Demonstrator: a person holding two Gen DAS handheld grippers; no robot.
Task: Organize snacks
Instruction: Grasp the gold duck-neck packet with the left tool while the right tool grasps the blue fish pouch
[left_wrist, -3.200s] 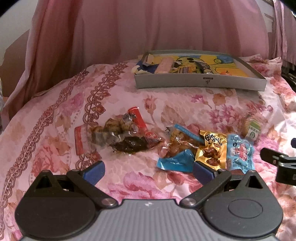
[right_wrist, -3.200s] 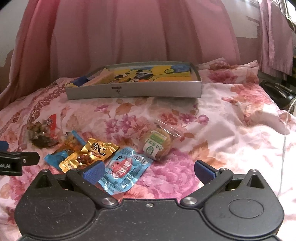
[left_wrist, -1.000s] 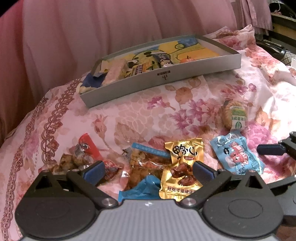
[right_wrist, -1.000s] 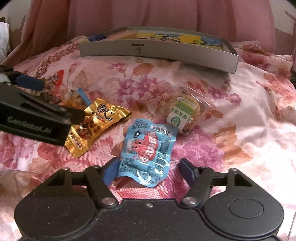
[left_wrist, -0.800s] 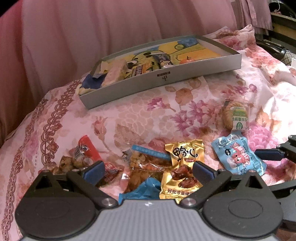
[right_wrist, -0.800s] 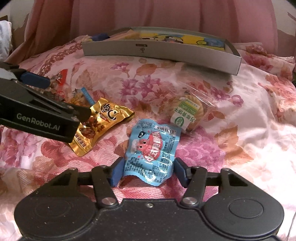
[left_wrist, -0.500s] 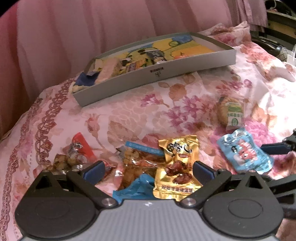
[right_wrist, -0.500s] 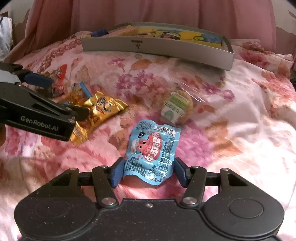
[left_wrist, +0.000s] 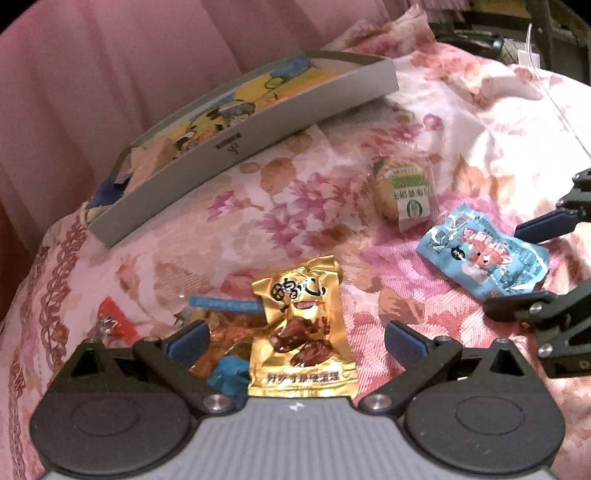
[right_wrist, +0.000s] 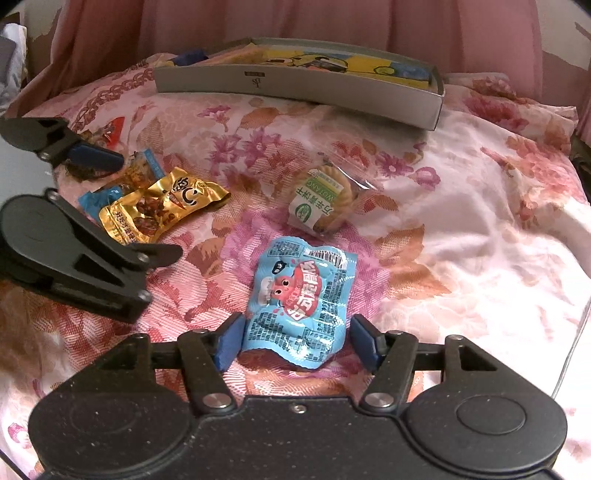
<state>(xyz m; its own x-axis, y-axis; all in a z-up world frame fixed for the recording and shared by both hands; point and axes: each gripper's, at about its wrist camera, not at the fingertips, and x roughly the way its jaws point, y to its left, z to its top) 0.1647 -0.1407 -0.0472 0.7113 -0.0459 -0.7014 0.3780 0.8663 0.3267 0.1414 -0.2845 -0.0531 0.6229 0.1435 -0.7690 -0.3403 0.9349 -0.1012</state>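
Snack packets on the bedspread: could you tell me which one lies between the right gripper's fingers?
The light blue packet; the gold one sits by the left gripper.

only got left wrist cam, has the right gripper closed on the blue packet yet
Observer: No. The right gripper is open, with a pad on either side of the blue packet's near end. There is a gap at the right pad.
Operator: which end of the packet is that
Observer: The end without the barcode. The barcode end points away, toward the biscuit.
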